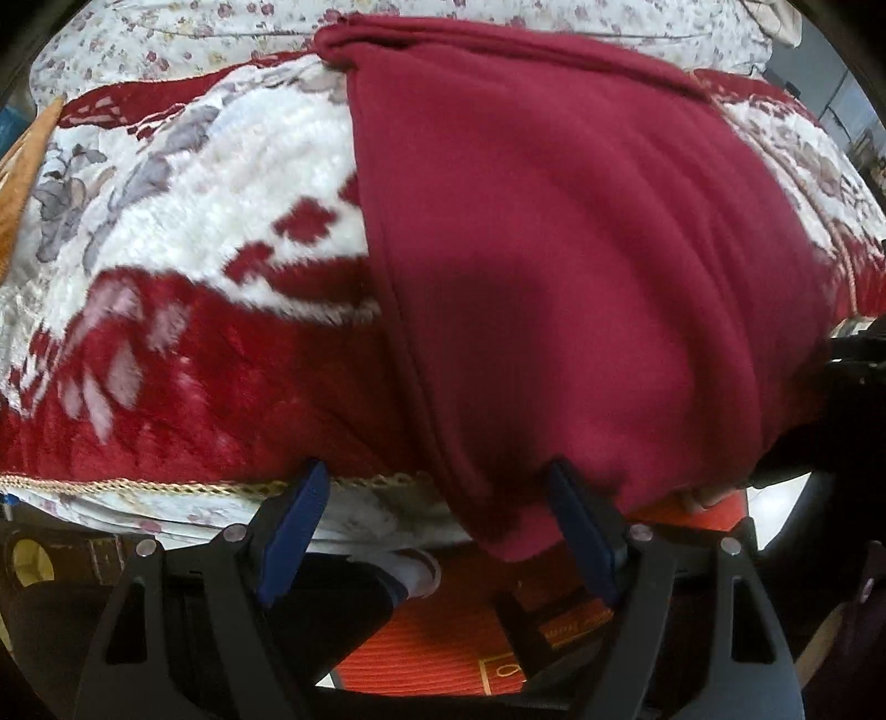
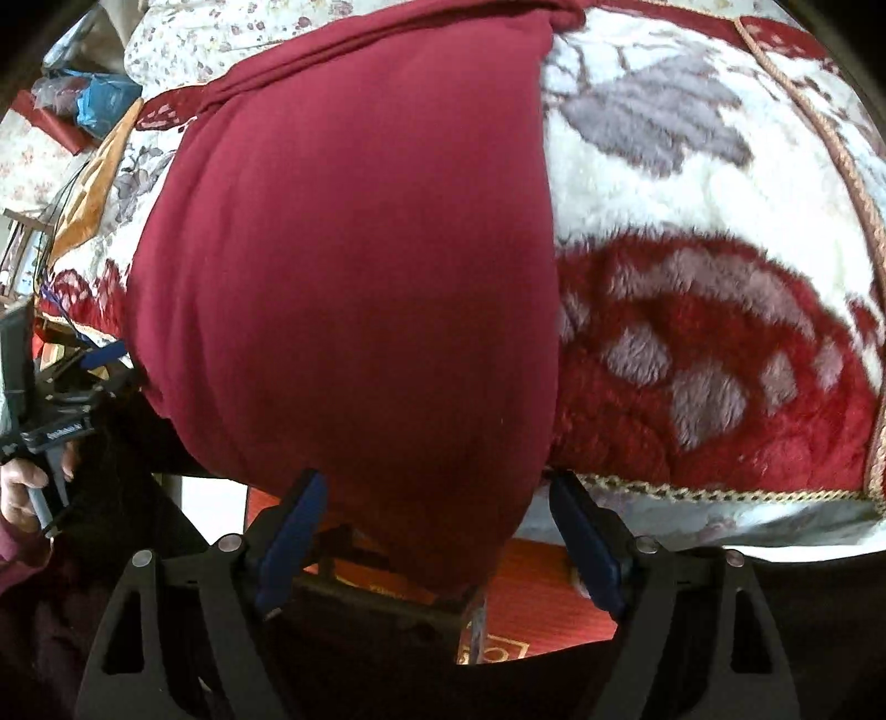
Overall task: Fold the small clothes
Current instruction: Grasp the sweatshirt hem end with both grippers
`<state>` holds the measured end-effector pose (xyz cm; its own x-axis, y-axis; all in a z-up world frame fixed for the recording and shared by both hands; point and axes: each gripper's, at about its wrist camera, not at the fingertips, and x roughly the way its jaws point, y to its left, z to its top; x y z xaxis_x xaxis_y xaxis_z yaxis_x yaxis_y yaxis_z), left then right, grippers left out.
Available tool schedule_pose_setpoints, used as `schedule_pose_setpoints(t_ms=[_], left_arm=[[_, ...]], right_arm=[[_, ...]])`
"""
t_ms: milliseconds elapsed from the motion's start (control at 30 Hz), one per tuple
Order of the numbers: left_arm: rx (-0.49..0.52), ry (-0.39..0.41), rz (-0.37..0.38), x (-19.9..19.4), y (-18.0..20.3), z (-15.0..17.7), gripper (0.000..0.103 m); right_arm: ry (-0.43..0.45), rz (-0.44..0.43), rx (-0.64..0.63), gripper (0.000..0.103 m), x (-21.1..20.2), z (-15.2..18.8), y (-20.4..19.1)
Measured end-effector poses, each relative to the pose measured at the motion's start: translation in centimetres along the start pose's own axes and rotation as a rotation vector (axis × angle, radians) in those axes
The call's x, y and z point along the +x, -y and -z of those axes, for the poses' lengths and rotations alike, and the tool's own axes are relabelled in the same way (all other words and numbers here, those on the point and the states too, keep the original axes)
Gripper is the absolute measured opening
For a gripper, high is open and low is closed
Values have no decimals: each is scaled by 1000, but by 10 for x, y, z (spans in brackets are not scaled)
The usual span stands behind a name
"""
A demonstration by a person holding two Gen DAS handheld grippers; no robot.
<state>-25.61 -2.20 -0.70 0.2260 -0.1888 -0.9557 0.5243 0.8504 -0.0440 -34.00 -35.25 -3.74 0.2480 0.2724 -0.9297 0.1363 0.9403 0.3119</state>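
Note:
A dark red garment (image 1: 554, 232) lies lengthwise on a red-and-white plush floral blanket (image 1: 194, 232), its near end hanging over the bed's front edge. My left gripper (image 1: 437, 476) is open at that edge, its blue-padded jaws wide apart; the garment's hanging left corner lies between them, against the right pad (image 1: 576, 515). In the right wrist view the same garment (image 2: 354, 288) fills the middle. My right gripper (image 2: 437, 487) is open, and the garment's hanging end droops between its jaws. The left gripper (image 2: 99, 354) shows at the left there.
The blanket (image 2: 720, 277) has a braided gold trim (image 2: 692, 490) along the front edge. Below the edge lie an orange-red rug (image 1: 443, 648) and a dark wooden stool (image 2: 387, 603). A floral sheet (image 1: 166, 33) covers the far side. Bags (image 2: 94, 99) sit at far left.

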Motion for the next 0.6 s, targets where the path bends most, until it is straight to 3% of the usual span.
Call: schedule_pose_setpoints(t_ms=[200, 367, 467, 533, 600], left_arm=[[11, -17, 34, -1, 2, 2, 83], [-14, -31, 38, 3, 0, 0, 83], [6, -28, 12, 7, 5, 0, 82], [-12, -20, 5, 7, 4, 0, 74], [-50, -16, -10, 5, -3, -1, 52]], right_arm=[[-39, -31, 7, 88, 8, 5, 1], [-22, -83, 57, 85, 15, 3, 10], [-22, -91, 51, 66, 18, 3, 11], [-18, -114, 28, 29, 17, 4, 9], [-7, -116, 18, 16, 14, 3, 8]])
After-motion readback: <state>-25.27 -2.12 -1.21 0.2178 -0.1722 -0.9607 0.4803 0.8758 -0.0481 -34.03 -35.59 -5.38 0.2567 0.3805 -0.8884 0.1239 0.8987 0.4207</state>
